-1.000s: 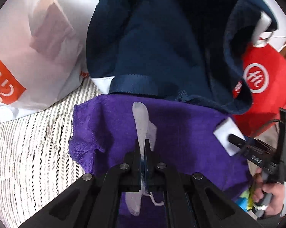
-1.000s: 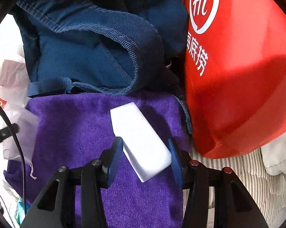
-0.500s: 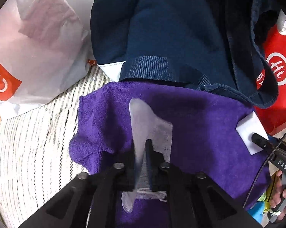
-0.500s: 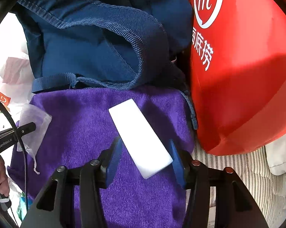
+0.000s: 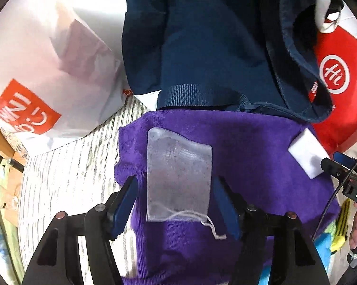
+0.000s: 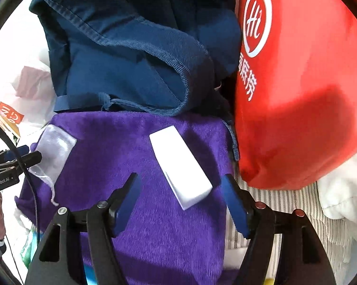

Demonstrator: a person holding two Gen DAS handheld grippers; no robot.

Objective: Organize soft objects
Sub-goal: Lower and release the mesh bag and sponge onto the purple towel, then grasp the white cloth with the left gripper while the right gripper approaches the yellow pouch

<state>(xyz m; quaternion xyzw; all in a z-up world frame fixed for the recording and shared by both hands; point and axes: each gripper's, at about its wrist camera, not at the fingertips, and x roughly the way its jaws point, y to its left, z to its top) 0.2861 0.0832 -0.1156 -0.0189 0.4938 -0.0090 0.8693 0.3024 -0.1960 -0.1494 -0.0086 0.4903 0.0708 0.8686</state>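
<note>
Where the purple towel [image 5: 249, 147] lies spread on the striped bedding [image 5: 66, 171], its far edge is tucked under a navy bag [image 5: 202, 54], its right edge meets a red bag [image 6: 297, 95], and a white plastic bag [image 5: 43, 76] stands off its left corner — only the striped strip at left offers open room. Near the towel's left edge a sheer mesh pouch [image 5: 178, 178] lies flat, drawstring trailing; the left tool [image 5: 176, 201] straddles it, jaws opening, pads clear of it. Toward the right edge rests a white foam block [image 6: 180, 166] — the right tool [image 6: 180, 201] hangs over its near end, jaws opening, touching nothing.
</note>
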